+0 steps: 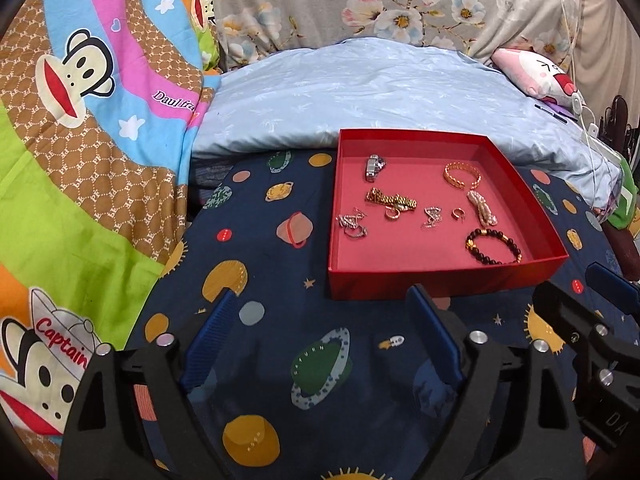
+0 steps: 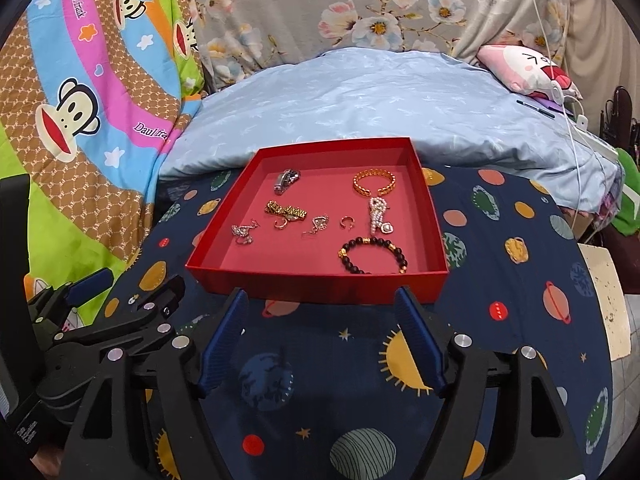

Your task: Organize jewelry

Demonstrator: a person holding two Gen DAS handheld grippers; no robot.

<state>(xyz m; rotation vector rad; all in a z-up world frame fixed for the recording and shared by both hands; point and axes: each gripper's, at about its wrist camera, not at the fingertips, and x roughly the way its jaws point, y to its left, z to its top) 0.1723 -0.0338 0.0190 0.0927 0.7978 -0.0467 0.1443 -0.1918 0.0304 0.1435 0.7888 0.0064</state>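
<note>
A shallow red box (image 1: 440, 280) (image 2: 320, 286) sits on the navy planet-print cloth. Inside lie several jewelry pieces: a silver watch (image 1: 374, 167) (image 2: 285, 180), a gold chain bangle (image 1: 460, 174) (image 2: 374, 184), a gold watch band (image 1: 390, 199) (image 2: 286, 212), a pearl piece (image 1: 482, 208) (image 2: 378, 214), a dark bead bracelet (image 1: 493, 246) (image 2: 374, 254), and small silver earrings (image 1: 352, 222) (image 2: 242, 232). My left gripper (image 1: 322, 304) is open and empty, just in front of the box. My right gripper (image 2: 320, 304) is open and empty at the box's near wall.
The navy cloth (image 1: 280, 320) covers the work surface. A light blue quilt (image 1: 360, 92) lies behind the box. A colourful monkey-print blanket (image 1: 80, 140) is at the left. A pink plush pillow (image 2: 528, 68) and white cables (image 2: 576, 120) are at the far right.
</note>
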